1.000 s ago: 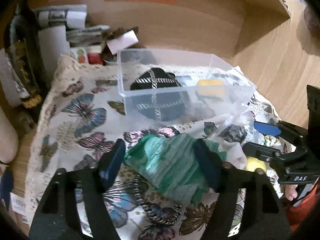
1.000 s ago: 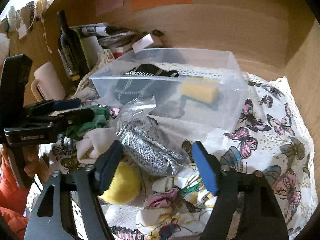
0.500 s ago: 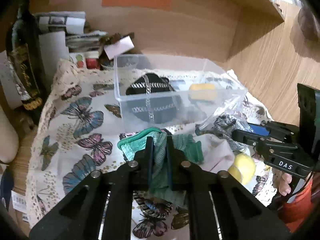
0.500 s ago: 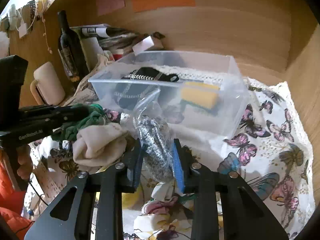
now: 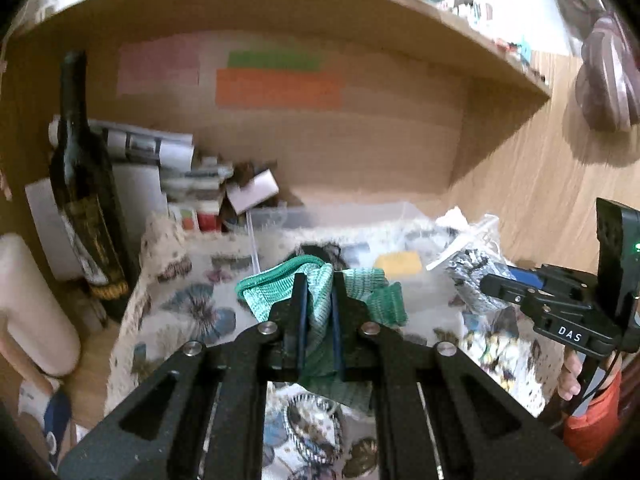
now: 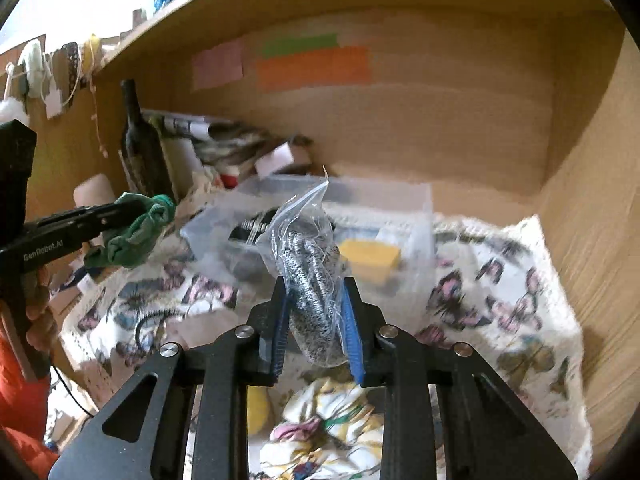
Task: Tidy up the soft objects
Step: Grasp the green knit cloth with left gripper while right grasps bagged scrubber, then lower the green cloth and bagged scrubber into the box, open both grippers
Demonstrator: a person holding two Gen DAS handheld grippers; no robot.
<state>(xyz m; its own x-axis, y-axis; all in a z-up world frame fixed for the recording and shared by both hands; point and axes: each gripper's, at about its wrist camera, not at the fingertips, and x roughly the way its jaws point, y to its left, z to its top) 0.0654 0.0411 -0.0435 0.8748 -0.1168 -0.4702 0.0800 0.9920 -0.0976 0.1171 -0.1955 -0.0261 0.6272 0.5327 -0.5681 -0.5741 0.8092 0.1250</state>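
Note:
My left gripper (image 5: 318, 280) is shut on a green knitted cloth (image 5: 360, 298) and holds it in the air above the butterfly tablecloth (image 5: 200, 312). The cloth also shows in the right wrist view (image 6: 136, 232). My right gripper (image 6: 314, 292) is shut on a clear plastic bag of grey knitted fabric (image 6: 308, 268), lifted in front of the clear plastic bin (image 6: 404, 208). The bin holds a black item with a chain (image 6: 248, 232) and a yellow sponge (image 6: 370, 256).
A dark wine bottle (image 5: 86, 200), stacked papers and small boxes (image 5: 200, 184) stand at the back left. A floral cloth (image 6: 320, 432) and a yellow ball (image 6: 256, 408) lie under the right gripper. Wooden walls close the back and the right.
Both grippers have risen with their loads, off the tablecloth and toward the bin. A second ago both were open around these items; half a second ago they had shut.

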